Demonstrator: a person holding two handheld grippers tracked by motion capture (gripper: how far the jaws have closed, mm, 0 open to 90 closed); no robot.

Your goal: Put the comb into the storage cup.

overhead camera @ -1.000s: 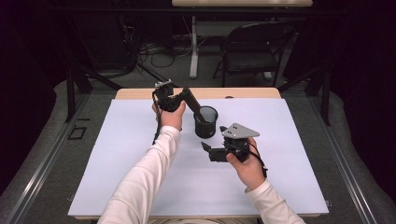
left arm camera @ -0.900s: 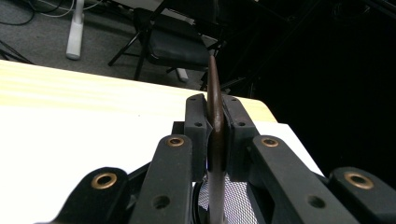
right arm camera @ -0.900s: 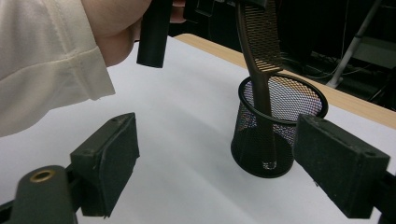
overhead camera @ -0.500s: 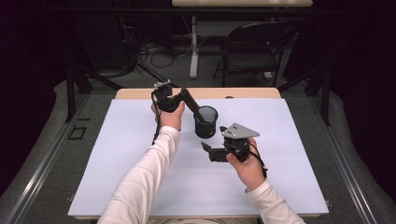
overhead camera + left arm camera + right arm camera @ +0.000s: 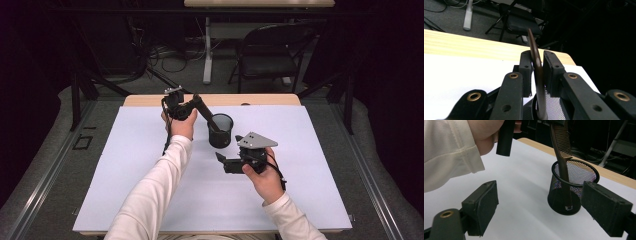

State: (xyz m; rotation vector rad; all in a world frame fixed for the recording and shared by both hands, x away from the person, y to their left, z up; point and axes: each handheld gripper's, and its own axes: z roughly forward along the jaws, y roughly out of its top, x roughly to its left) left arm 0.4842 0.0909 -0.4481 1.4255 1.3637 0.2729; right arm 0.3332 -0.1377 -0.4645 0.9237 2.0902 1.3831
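A brown comb (image 5: 534,45) stands tilted in a black mesh cup (image 5: 220,131), handle end down on the cup's bottom (image 5: 567,206). My left gripper (image 5: 201,103) hangs above the cup's left side. Its jaws have just been opening. The comb (image 5: 214,122) stays between the pads (image 5: 550,67) in the left gripper view, leaning on one pad with a thin gap at the other. My right gripper (image 5: 221,162) hovers low over the table just in front of the cup (image 5: 574,172). Its jaws stand wide open, with nothing between them (image 5: 541,195).
White paper (image 5: 125,165) covers the wooden table (image 5: 150,100), whose bare back edge shows behind the cup. A folding chair (image 5: 270,55) and a table leg (image 5: 207,50) stand on the floor beyond. The left forearm in a white sleeve (image 5: 160,180) crosses the paper's middle.
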